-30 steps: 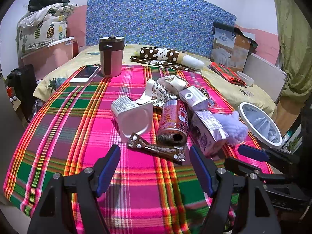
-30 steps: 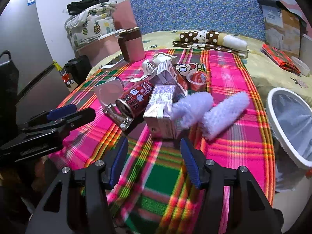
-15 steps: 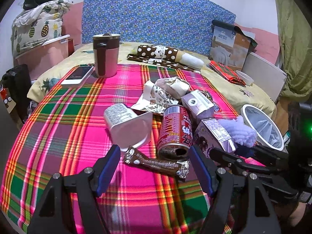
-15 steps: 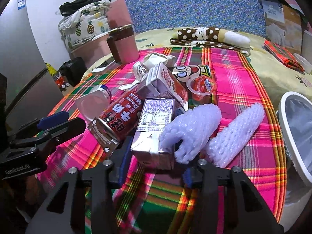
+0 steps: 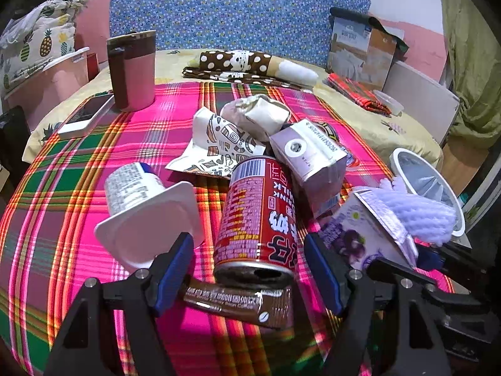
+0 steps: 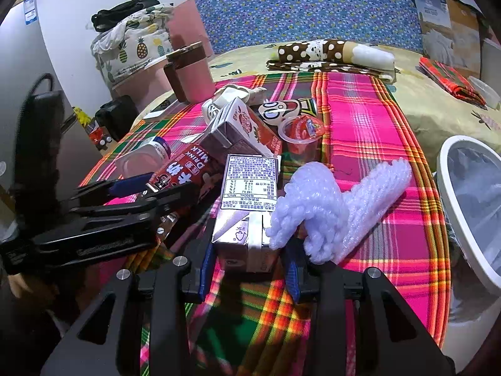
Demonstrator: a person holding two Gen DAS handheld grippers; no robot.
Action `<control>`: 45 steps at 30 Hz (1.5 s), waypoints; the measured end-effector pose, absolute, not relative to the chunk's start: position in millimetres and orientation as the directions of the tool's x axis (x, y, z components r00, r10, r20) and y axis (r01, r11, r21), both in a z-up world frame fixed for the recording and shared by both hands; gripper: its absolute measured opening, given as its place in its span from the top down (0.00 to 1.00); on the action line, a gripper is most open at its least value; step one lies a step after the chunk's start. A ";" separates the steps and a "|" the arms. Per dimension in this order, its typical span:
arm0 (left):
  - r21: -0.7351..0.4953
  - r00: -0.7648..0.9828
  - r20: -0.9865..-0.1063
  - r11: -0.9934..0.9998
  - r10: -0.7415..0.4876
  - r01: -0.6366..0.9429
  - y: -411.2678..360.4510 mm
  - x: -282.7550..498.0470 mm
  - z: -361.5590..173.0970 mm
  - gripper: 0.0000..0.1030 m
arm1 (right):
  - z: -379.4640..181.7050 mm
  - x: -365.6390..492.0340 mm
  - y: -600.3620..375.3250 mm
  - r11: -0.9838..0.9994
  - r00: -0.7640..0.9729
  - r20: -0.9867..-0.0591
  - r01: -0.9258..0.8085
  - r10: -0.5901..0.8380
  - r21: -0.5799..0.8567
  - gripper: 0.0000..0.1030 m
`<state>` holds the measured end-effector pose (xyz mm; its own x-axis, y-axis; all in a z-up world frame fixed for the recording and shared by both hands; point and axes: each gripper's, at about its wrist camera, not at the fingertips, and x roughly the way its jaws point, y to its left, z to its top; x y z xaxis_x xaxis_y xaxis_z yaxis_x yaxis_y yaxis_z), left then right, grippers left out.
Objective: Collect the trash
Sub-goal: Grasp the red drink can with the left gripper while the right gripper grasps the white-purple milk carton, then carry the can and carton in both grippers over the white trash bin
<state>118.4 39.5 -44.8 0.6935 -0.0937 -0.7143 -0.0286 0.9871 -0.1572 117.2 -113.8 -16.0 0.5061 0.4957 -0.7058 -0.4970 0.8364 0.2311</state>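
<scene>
A pile of trash lies on the plaid cloth. My left gripper (image 5: 250, 269) is open, its blue pads on either side of a red milk-drink can (image 5: 256, 216) lying on its side; a brown coffee wrapper (image 5: 241, 305) lies under the can's mouth. A white yogurt cup (image 5: 144, 213) lies to the left. My right gripper (image 6: 250, 269) has its pads against both sides of a purple drink carton (image 6: 247, 200), with purple foam netting (image 6: 332, 206) touching the carton's right side. The white-rimmed bin (image 6: 469, 200) stands to the right.
More cartons (image 5: 310, 159), crumpled paper (image 5: 219, 144) and a red jelly cup (image 6: 302, 130) lie behind. A pink tumbler (image 5: 133, 69) and a phone (image 5: 87, 114) sit at the far left. Rolled spotted fabric (image 5: 250, 62) lies on the bed behind.
Both grippers moved forward into the pile. The left now straddles the red can; the right has narrowed onto the purple carton.
</scene>
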 end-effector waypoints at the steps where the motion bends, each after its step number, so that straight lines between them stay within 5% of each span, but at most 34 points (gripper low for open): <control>1: -0.151 0.689 -0.719 0.988 -0.092 -0.025 38.4 119.8 -45.1 0.38 | -15.3 116.6 -114.7 0.836 0.507 -0.703 -0.498 0.498 0.233 0.62; 3: -0.142 0.683 -0.725 0.990 -0.091 -0.019 36.0 120.6 -46.2 0.46 | -14.7 116.7 -115.4 0.835 0.509 -0.701 -0.498 0.500 0.234 0.62; 45: -0.170 0.792 -0.607 0.984 -0.059 -0.057 36.1 44.7 5.7 0.47 | 22.5 79.7 -134.8 0.820 0.593 -0.596 -0.528 0.541 0.220 0.62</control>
